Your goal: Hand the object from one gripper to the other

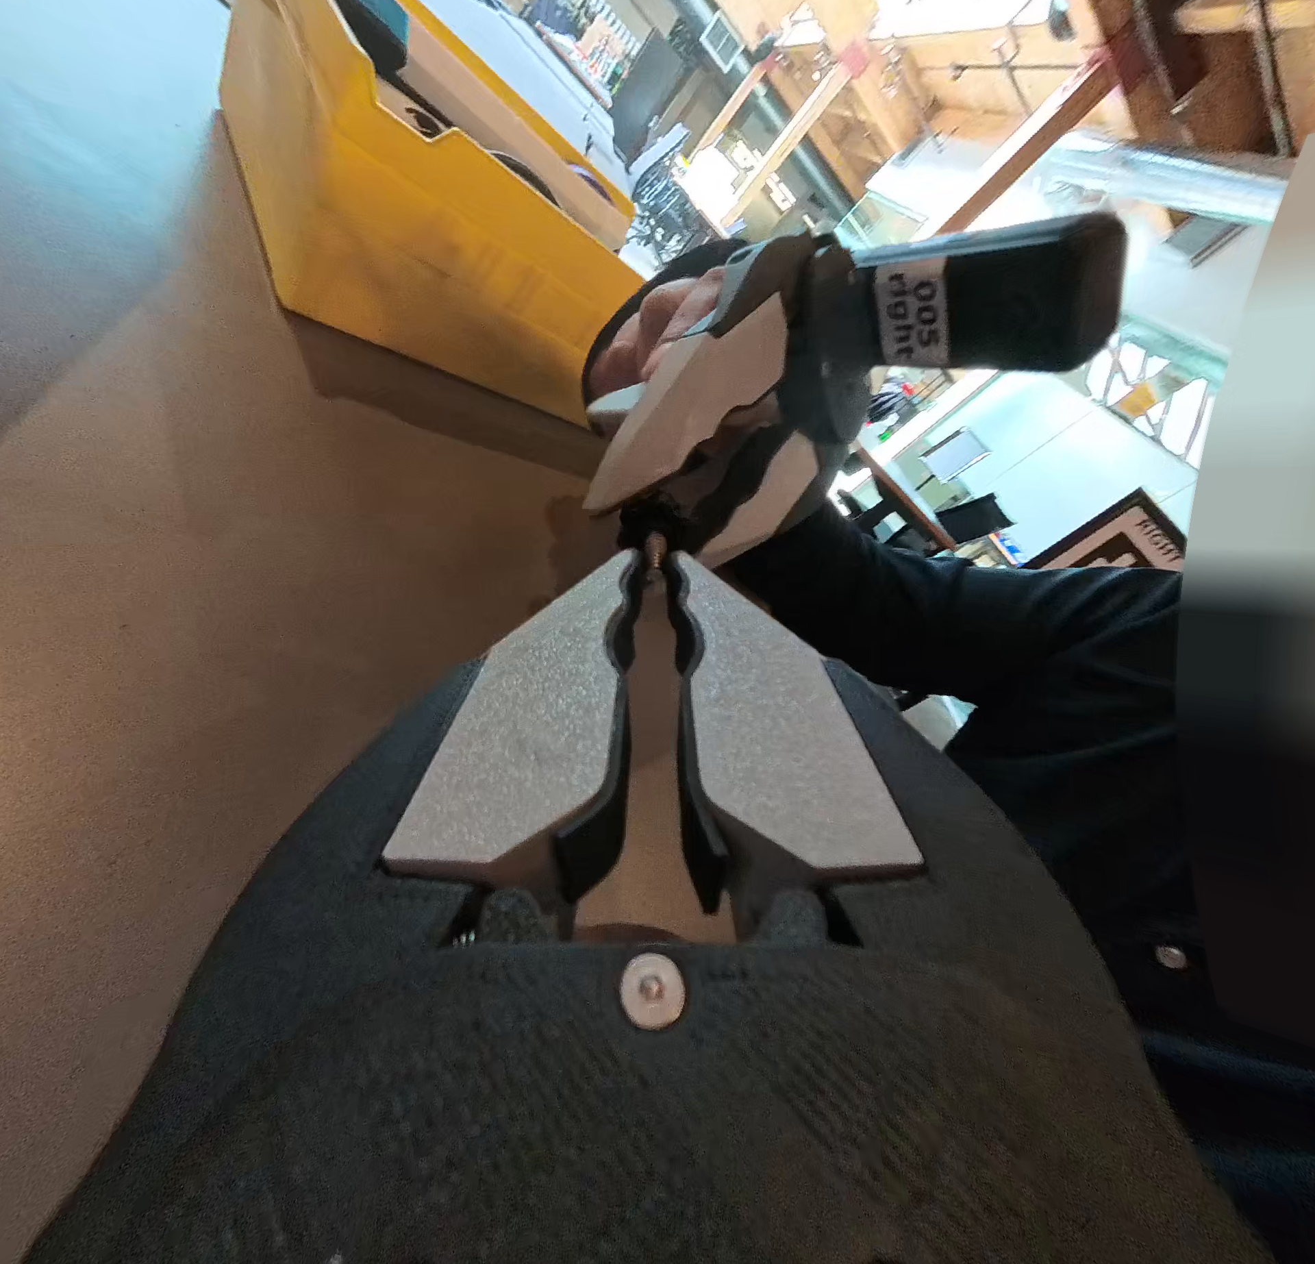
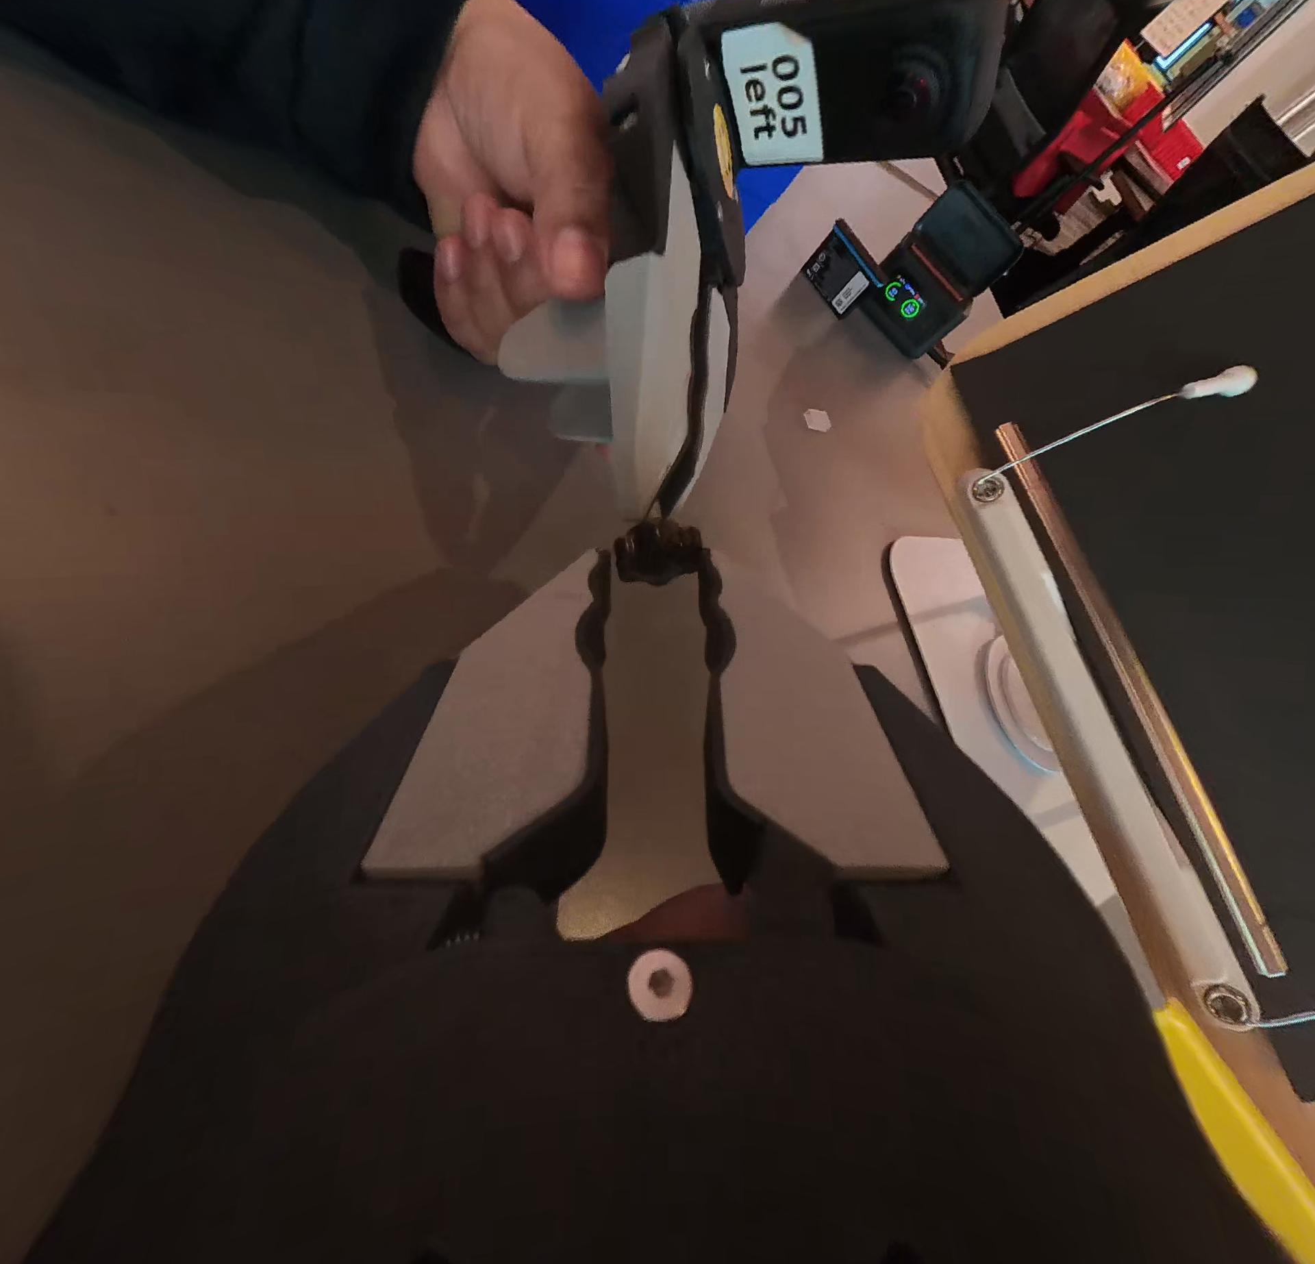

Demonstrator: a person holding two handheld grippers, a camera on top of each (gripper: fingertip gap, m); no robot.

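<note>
left gripper [image 1: 653, 566]: grey textured finger plates, wavy black pads, black ribbed body, silver hex screw | right gripper [image 2: 656, 562]: same build | black long sleeve [image 1: 996, 632]

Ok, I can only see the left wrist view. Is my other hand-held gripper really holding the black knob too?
Observer: It looks so. In the right wrist view the black knob fills the gap between the fingertips of the right hand-held gripper, touching both.
Operator: Is anything lying on the table over there?
Observer: Yes, a little white hexagon piece lies on the table.
Operator: Anything glowing?
Observer: A small black device farther back shows green rings.
</note>
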